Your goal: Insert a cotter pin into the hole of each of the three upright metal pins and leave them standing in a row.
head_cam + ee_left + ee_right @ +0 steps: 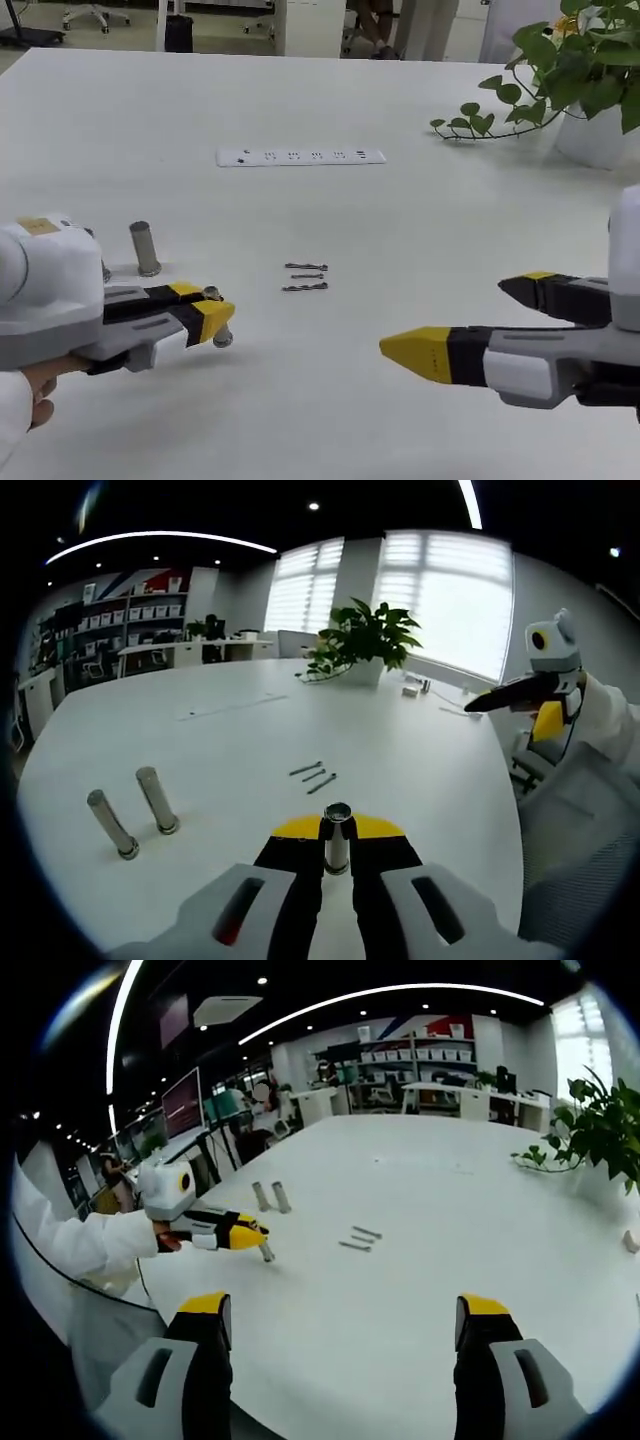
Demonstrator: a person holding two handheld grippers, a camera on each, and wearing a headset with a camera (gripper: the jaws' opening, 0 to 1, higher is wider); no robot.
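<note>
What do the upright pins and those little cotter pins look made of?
The upright pins look like metal, probably steel: grey, dull sheen, bright streaks along their sides. The cotter pins look like thin darker metal wire; too small to judge the finish.

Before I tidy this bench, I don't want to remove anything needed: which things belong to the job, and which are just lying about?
Job: held metal pin in the left gripper; two standing metal pins; three cotter pins.
Lying about: power strip; potted plant.
</note>
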